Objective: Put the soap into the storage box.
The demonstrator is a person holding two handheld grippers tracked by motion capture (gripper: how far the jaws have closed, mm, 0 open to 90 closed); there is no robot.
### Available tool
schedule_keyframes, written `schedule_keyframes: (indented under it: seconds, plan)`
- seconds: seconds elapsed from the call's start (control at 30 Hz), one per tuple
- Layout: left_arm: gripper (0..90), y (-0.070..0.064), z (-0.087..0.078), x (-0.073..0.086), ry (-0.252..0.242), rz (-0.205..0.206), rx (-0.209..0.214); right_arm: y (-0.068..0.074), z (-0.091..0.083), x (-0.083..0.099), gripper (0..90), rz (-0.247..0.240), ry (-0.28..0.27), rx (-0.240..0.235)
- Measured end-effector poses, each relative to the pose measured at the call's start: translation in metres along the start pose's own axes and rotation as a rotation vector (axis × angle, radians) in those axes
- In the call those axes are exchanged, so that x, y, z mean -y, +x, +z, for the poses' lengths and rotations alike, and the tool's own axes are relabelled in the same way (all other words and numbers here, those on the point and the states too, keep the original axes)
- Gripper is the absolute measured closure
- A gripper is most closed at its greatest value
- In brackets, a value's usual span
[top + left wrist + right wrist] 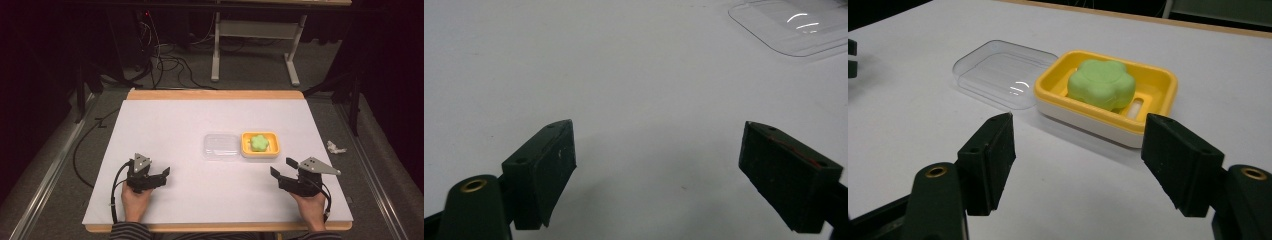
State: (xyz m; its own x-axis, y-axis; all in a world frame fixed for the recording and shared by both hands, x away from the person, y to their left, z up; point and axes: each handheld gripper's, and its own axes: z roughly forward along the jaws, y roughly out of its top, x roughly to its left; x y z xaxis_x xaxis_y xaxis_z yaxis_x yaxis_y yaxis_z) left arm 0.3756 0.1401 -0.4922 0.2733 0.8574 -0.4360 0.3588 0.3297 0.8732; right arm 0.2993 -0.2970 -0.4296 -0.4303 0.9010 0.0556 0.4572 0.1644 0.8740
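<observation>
On the white table (165, 125) I hold the left gripper (161, 176) wide and empty, well left of the yellow soap dish (260, 153). The clear lid (221, 146) touches its left side; green soap (259, 143) sits inside. My right gripper (281, 168), wide too, waits near its front. I judge nothing is started; next, close on the lid.

I'm working in what looks like a lab or recording studio rather than anyone's home. My white table (165, 200) with its wooden edge (215, 94) stands alone on grey carpet (345, 125), ringed by dark curtains (395, 75). Loose black cables (167, 62) trail across the floor toward equipment showing a small red light (147, 13), metal rails (50, 170) flank the table on both sides, and the legs of a workbench (216, 50) rise behind it
</observation>
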Motion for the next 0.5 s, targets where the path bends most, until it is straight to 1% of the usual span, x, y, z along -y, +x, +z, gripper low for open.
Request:
schedule_keyframes:
  seconds: [0.17, 0.2, 0.3, 0.43, 0.5]
  plan:
    - [15.9, 0.000, 0.000, 0.000, 0.001, 0.001, -0.002, 0.005, 0.005, 0.001, 31.4, 0.002, 0.023, -0.018]
    - [15.9, 0.001, 0.000, 0.000, 0.003, 0.004, -0.001, 0.007, 0.007, 0.002, 31.7, -0.003, 0.027, -0.026]
    - [15.9, 0.001, 0.000, 0.000, 0.003, 0.003, -0.001, 0.009, 0.009, 0.002, 31.8, -0.002, 0.034, -0.031]
    - [16.0, 0.001, 0.000, 0.000, 0.005, 0.003, -0.002, 0.013, 0.014, 0.003, 32.0, -0.013, 0.049, -0.037]
    - [16.0, 0.001, 0.000, 0.000, 0.006, 0.000, -0.002, 0.013, 0.016, 0.003, 32.0, -0.016, 0.048, -0.038]
